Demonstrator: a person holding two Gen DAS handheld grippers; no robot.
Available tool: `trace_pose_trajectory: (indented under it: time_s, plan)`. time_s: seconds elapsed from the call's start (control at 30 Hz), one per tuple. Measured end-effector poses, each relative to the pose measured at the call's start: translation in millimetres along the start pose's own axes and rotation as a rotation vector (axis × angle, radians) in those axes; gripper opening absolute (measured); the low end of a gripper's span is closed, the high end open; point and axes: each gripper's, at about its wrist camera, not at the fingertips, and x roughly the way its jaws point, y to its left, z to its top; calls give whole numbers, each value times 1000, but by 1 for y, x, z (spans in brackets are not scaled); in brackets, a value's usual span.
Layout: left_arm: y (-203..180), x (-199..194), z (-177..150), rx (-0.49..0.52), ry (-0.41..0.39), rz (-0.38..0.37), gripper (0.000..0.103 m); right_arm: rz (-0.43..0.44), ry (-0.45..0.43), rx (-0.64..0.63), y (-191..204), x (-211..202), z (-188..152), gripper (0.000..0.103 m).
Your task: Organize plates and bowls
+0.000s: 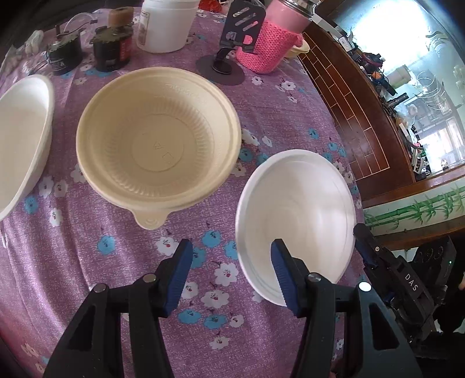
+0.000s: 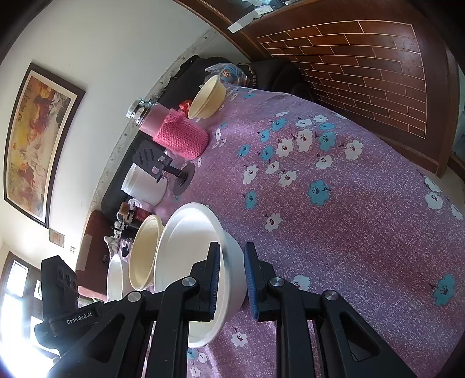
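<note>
White bowl (image 2: pixel 186 247): wall between the right gripper (image 2: pixel 231 283) fingers, jaws narrow, not clamped. Left gripper (image 1: pixel 232 273): wide, empty. Cream bowl (image 1: pixel 158 139): on surface (image 1: pixel 101 261), beside.

Open floral tablecloth (image 1: pixel 122 261) lies near, in front of the cream bowl (image 1: pixel 158 145). Two white bowls (image 1: pixel 296 215) (image 1: pixel 20 139) flank it left and right. Jars, a tub (image 1: pixel 165 26) and phone stand (image 1: pixel 232 40) crowd the far edge.
</note>
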Motion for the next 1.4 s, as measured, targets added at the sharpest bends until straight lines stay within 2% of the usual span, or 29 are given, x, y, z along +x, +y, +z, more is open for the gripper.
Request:
trace_pose_trajectory:
  time_s: [0.4, 0.43, 0.5, 0.6, 0.67, 0.9, 1.0, 1.13, 1.2, 1.33, 1.4]
  plan:
    - [-10, 5, 3, 16, -13, -11, 53, 21, 19, 6, -1, 8, -1, 18]
    - [-11, 5, 3, 15, -10, -15, 52, 21, 19, 6, -1, 8, -1, 18]
    - [-12, 7, 4, 19, -8, -23, 43, 21, 18, 7, -1, 9, -1, 18]
    - [-14, 9, 4, 23, -5, -22, 40, 22, 19, 9, -2, 10, 0, 18]
    - [-13, 9, 5, 18, -6, -23, 33, 22, 18, 11, -2, 10, 0, 18]
    - [-12, 8, 5, 20, -13, -20, 33, 23, 25, 6, -2, 13, -1, 18]
    - [-12, 10, 5, 22, -11, -25, 25, 28, 25, 9, -1, 14, -1, 18]
    - [-11, 10, 5, 21, -12, -25, 24, 27, 18, 13, -3, 13, -1, 18]
    - [-10, 11, 6, 19, -14, -28, 18, 29, 18, 14, -3, 13, -1, 18]
    - [-10, 11, 7, 20, -16, -30, 18, 25, 10, 16, -4, 13, -1, 18]
    - [-9, 12, 7, 19, -19, -27, 12, 18, -1, 13, -3, 12, -2, 18]
